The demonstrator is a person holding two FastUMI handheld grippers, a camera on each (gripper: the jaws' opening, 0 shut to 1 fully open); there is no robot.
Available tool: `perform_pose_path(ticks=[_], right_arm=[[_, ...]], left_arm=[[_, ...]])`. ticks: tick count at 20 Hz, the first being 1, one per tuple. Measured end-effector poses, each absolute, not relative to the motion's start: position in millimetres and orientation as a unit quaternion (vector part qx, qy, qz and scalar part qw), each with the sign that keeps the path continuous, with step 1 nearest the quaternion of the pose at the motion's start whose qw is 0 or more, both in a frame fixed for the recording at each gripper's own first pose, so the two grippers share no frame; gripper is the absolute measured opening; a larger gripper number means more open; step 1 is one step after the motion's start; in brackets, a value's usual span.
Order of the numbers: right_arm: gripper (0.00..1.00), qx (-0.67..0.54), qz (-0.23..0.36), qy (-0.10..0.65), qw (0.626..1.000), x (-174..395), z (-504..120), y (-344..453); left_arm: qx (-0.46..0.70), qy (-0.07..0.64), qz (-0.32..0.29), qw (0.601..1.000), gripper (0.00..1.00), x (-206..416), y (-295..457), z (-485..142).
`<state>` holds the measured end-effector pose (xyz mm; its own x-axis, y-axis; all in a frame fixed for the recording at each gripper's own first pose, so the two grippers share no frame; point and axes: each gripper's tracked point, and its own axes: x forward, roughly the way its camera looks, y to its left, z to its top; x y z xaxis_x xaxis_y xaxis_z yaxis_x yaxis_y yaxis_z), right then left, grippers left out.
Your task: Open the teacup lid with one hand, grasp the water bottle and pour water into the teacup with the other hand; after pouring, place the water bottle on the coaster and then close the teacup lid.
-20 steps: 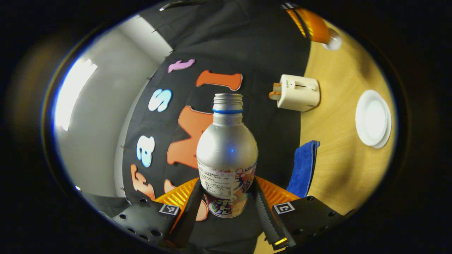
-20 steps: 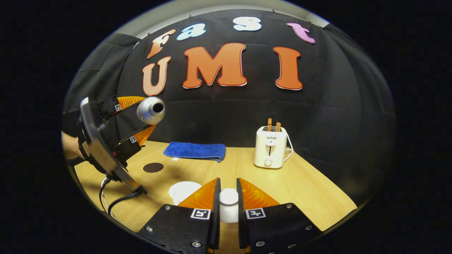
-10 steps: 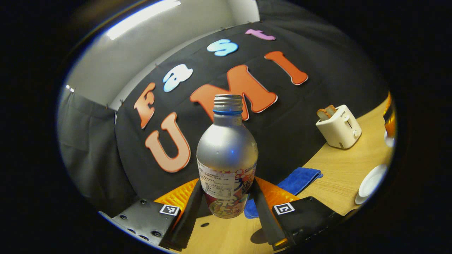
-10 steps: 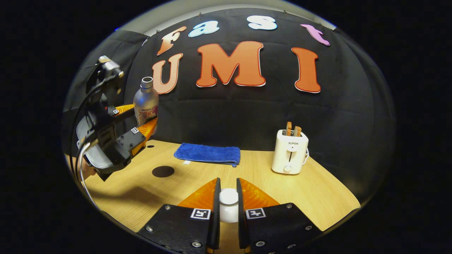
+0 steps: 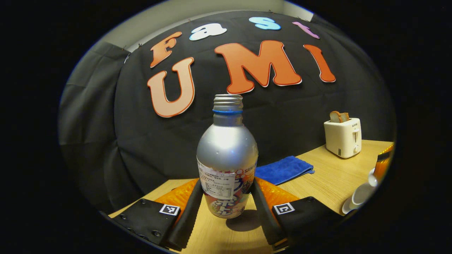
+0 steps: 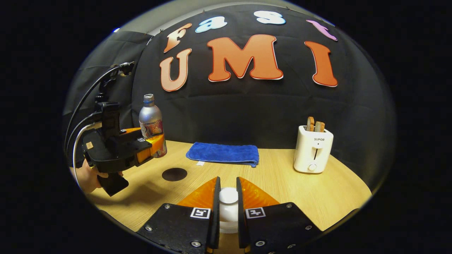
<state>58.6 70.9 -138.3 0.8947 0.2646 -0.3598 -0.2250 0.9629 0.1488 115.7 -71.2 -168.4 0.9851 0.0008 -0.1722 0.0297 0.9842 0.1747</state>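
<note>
Dim booth, warm light from above. Strong fisheye bend in both views, edges stretched and dark. Soft glare on the bottle shoulder, a blue glint mid-body; its shadow falls on the table just below it. Cup at far right edge is smeared and blurry. In the right gripper view the table is evenly lit, a soft shadow under the left gripper; the toaster is sharp.
</note>
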Motion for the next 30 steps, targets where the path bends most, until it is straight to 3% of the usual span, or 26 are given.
perform_pose_path(ticks=[4, 5, 6, 13, 15, 17, 19, 21, 24, 27, 30], right_arm=[[0.22, 0.051, 0.114, 0.202, 0.971, 59, -158, 73], [0.18, 0.052, 0.115, 0.209, 0.97, 58, -163, 74], [0.22, 0.051, 0.113, 0.212, 0.969, 58, -168, 74], [0.22, 0.043, 0.101, 0.217, 0.97, 56, -185, 73], [0.18, 0.042, 0.1, 0.214, 0.971, 57, -185, 74], [0.26, 0.037, 0.099, 0.211, 0.972, 56, -185, 74], [0.25, 0.036, 0.098, 0.214, 0.971, 57, -188, 74], [0.49, 0.048, 0.094, 0.215, 0.971, 56, -187, 72], [0.7, 0.065, 0.09, 0.197, 0.974, 55, -173, 69], [0.8, 0.079, 0.088, 0.179, 0.977, 55, -157, 63], [0.84, 0.077, 0.082, 0.168, 0.979, 53, -147, 55]], left_arm=[[0.042, 0.116, 0.001, 0.992, 0.81, 117, -62, -183], [0.034, 0.122, 0.003, 0.992, 0.8, 117, -60, -186], [0.028, 0.128, 0.006, 0.991, 0.8, 117, -57, -189], [0.013, 0.151, 0.004, 0.988, 0.8, 120, -60, -208], [0.012, 0.153, 0.001, 0.988, 0.81, 120, -62, -210], [0.011, 0.157, -0.006, 0.987, 0.8, 121, -64, -213], [0.005, 0.162, -0.012, 0.987, 0.8, 126, -70, -218], [-0.007, 0.172, -0.015, 0.985, 0.8, 131, -71, -229], [-0.027, 0.191, -0.021, 0.981, 0.81, 134, -67, -243], [-0.052, 0.206, -0.037, 0.976, 0.82, 140, -70, -254], [-0.06, 0.227, -0.043, 0.971, 0.81, 140, -70, -267]])
